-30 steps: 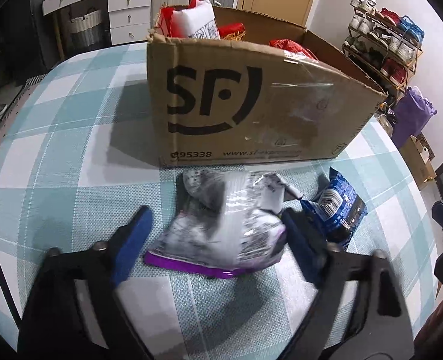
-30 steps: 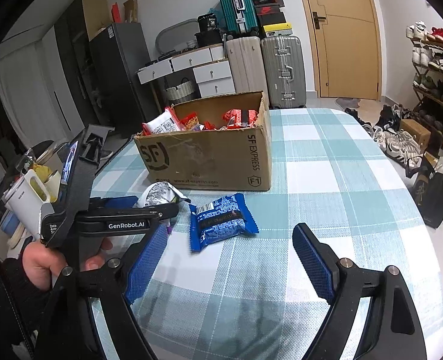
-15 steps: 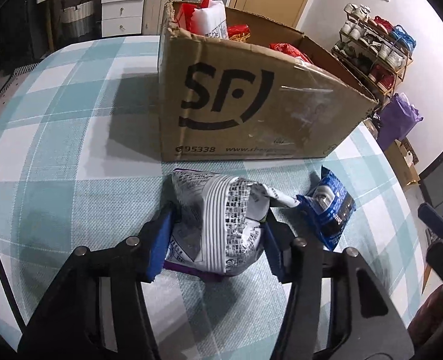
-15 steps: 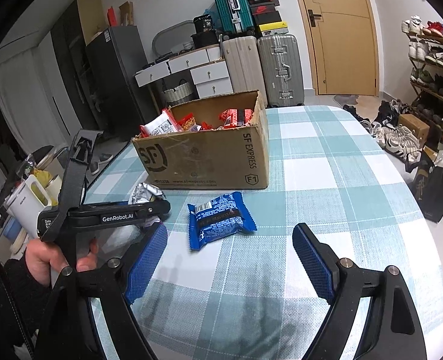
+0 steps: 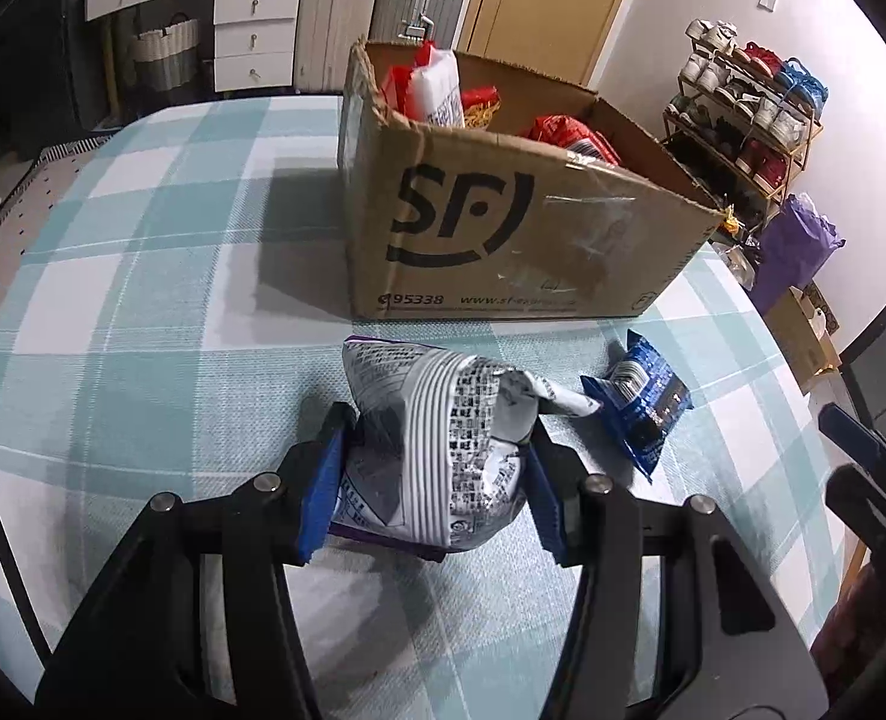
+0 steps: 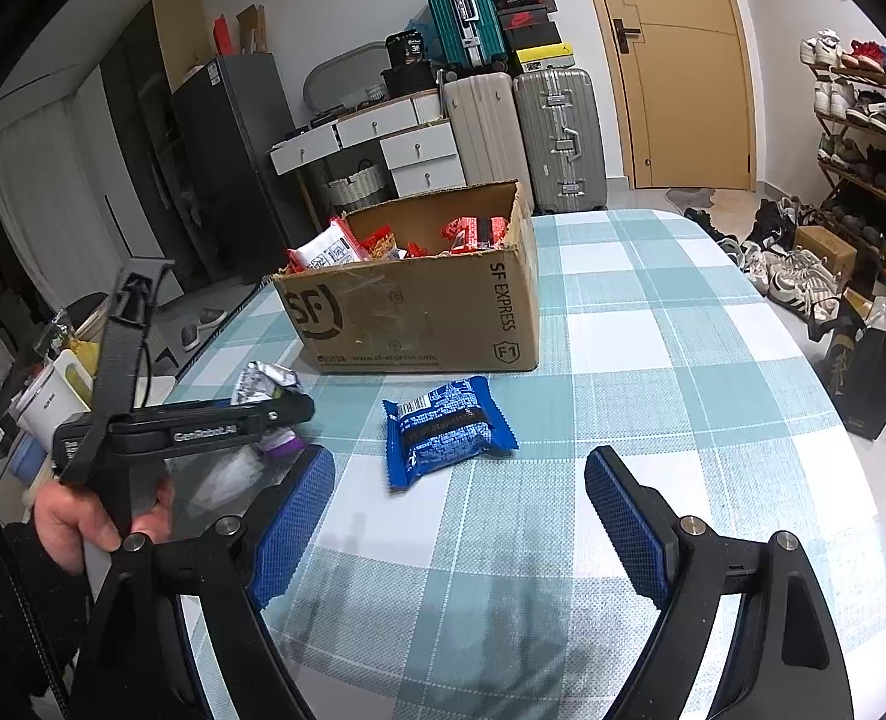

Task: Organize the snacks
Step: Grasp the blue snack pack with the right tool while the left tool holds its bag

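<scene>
A crumpled silver snack bag (image 5: pixel 437 420) with a purple bottom edge sits between the blue pads of my left gripper (image 5: pixel 437 426), which is shut on it just above the checked tablecloth. From the right wrist view the bag (image 6: pixel 263 378) pokes out past that gripper (image 6: pixel 290 414), held by a person's hand (image 6: pixel 83 516). A blue snack packet (image 6: pixel 443 429) lies flat on the cloth, to the right of the bag (image 5: pixel 640 402). My right gripper (image 6: pixel 457 461) stands open just short of it, empty. The open cardboard box (image 5: pixel 502 228) behind holds several red and white snacks.
The box (image 6: pixel 407 312) stands mid-table on the teal checked cloth (image 6: pixel 652 390). A white jug (image 6: pixel 53 402) sits off the table's left edge. Suitcases (image 6: pixel 556 138), white drawers (image 6: pixel 383 144) and a shoe rack (image 5: pixel 748 114) line the room beyond.
My left gripper's jaws closed from wide apart onto the silver bag, squeezing it narrower, and carried it closer to the box. The right gripper and the blue packet stayed put.
</scene>
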`<state>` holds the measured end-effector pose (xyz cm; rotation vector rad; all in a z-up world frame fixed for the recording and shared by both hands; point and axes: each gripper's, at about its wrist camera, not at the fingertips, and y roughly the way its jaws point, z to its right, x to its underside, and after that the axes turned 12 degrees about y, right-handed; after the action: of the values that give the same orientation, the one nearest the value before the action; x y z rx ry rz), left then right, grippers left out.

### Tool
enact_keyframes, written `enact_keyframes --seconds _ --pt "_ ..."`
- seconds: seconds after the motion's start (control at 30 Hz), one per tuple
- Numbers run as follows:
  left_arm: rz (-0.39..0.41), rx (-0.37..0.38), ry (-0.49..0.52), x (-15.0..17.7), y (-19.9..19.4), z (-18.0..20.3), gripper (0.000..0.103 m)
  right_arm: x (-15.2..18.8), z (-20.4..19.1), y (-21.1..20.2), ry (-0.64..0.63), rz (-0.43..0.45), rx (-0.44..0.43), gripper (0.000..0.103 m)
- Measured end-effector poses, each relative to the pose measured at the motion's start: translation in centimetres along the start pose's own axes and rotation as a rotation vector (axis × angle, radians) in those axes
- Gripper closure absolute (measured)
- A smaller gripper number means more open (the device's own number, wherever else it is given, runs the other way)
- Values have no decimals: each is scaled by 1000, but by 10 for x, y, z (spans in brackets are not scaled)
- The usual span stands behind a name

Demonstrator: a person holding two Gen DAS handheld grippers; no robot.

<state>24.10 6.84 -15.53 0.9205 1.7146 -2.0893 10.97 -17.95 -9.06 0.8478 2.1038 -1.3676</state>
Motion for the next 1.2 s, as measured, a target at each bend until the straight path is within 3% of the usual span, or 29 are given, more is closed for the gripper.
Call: enact_keyframes --seconds 0.13,0.2,0.57,1.2 --pt "4 37 -37 10 -21 8 52 0 0 3 0 -11 3 16" --pt "6 15 -8 12 -24 11 52 1 0 6 -1 -17 5 16" --pt "-13 -2 -50 34 -37 -3 52 2 8 37 -8 -76 10 16" --pt "-12 -79 -76 71 -79 -30 52 -14 -18 118 -153 -187 -1 16"
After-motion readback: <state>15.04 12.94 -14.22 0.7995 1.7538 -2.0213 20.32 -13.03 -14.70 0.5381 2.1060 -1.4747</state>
